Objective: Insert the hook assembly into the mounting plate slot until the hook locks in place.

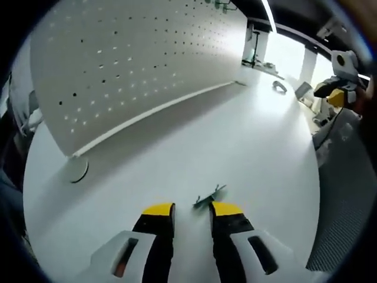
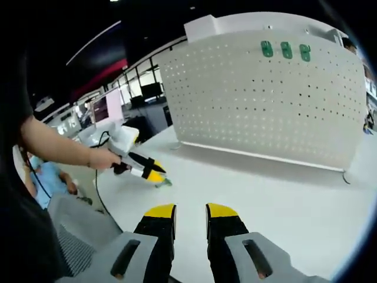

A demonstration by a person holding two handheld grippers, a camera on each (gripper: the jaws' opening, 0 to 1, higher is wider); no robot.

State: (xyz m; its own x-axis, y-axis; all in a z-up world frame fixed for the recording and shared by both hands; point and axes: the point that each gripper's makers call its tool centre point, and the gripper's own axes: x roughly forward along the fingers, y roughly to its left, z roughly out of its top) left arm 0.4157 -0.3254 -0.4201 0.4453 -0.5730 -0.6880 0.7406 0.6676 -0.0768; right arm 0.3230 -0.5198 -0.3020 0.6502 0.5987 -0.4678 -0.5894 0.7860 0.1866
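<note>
**Left gripper at the hook, pegboard well beyond**

We start at the left gripper (image 1: 192,211): its yellow-tipped black jaws stand parted with bare table between them, nothing held. Just off the inner tip of one jaw lies the small green-grey metal hook assembly (image 1: 210,197), flat on the white round table (image 1: 247,141). Its long axis runs slantwise across the jaw gap, not along it, so we judge a small shift and a roll of the wrist is needed before closing.

Seen from the right gripper view, the left gripper (image 2: 154,174) hovers close over that same hook assembly (image 2: 164,182), which lies on the table well short of the pegboard.

The right gripper (image 2: 190,213) is likewise released and empty, and farther from the hook; the left is plainly the nearer.

Beyond the hook, the white perforated mounting plate (image 1: 141,65) stands upright on the table. Three green hooks (image 2: 285,49) already sit along its upper edge.
</note>
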